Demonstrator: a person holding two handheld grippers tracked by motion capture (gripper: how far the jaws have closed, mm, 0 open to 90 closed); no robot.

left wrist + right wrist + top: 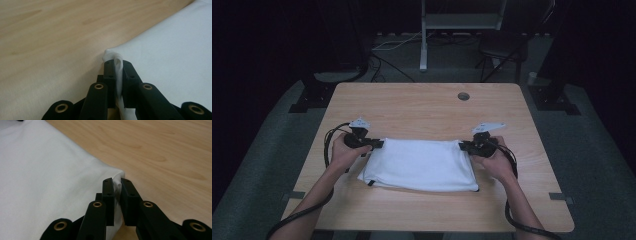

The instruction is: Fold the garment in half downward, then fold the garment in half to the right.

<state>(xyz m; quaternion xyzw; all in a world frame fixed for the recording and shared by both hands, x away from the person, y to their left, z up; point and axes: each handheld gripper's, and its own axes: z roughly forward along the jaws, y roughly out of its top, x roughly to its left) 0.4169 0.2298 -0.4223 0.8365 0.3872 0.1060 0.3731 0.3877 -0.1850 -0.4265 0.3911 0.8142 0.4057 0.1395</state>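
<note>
Both grippers, left (118,75) and right (117,192), pinch the far corners of a folded white cloth (422,164) lying centre-frame on the wooden table (422,105).

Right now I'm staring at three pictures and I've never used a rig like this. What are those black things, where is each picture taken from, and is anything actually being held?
No robot here: a person holds a black two-jaw tool in each hand. The high view looks down on a wooden table, forearms coming in from the bottom. A folded white cloth lies flat on it. The left claw is at the cloth's far left corner, the right claw at its far right corner. The other two pictures come from cameras riding on the tools, looking along their jaws. In the left gripper view the left claw pinches a bunched bit of cloth; in the right gripper view the right claw does the same. So both corners are gripped.
</note>
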